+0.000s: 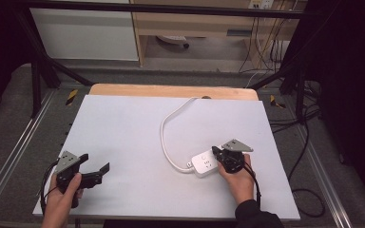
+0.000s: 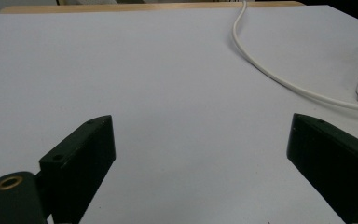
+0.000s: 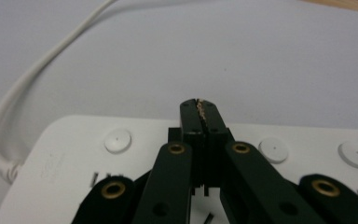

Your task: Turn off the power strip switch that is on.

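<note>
Near the table's front edge, left gripper (image 1: 96, 169) jaws gape over bare surface; right gripper (image 1: 217, 153) jaws meet above the power strip (image 1: 203, 164).

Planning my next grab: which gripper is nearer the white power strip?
Right. The right gripper sits shut directly over the power strip. The left gripper, open, hovers far off near the table's left front corner.

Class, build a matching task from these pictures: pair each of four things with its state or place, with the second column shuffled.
Column 1:
1. left gripper
2. right gripper
3. power strip
4. white cord

Column 2:
a. curves toward the table's far edge
b. jaws wide apart above bare table
c. lies under the closed jaws
d. jaws pressed together

Pairs: 1-b, 2-d, 3-c, 4-a
</note>
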Demonstrator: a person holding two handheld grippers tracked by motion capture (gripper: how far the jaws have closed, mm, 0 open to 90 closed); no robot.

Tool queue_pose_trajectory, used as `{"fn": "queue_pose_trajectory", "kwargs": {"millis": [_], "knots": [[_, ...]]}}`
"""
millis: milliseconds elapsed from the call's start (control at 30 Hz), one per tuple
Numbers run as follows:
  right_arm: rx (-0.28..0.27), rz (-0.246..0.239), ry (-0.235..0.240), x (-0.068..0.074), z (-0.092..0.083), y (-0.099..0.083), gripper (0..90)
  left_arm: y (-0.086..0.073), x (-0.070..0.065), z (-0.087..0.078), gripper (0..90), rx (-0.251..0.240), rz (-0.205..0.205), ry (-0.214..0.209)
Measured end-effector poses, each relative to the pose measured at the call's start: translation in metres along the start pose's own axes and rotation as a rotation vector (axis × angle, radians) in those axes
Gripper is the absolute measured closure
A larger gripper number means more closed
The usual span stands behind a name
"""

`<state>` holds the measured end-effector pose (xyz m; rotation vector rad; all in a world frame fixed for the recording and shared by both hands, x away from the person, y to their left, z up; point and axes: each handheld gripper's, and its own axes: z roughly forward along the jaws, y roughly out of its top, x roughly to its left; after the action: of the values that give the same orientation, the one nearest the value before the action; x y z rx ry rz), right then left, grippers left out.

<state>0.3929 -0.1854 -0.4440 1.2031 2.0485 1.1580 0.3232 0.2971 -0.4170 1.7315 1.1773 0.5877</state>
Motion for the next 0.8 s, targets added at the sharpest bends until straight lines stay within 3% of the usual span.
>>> {"fn": "queue_pose_trajectory", "kwargs": {"millis": [233, 800], "knots": [[0.007, 0.014, 0.010, -0.001, -0.001, 0.002, 90.0, 0.000, -0.001, 0.000, 7.8, 0.000, 0.007, 0.003], [-0.041, 0.029, 0.021, -0.001, -0.010, 0.008, 90.0, 0.000, 0.000, -0.001, 7.8, -0.008, 0.004, 0.002]]}}
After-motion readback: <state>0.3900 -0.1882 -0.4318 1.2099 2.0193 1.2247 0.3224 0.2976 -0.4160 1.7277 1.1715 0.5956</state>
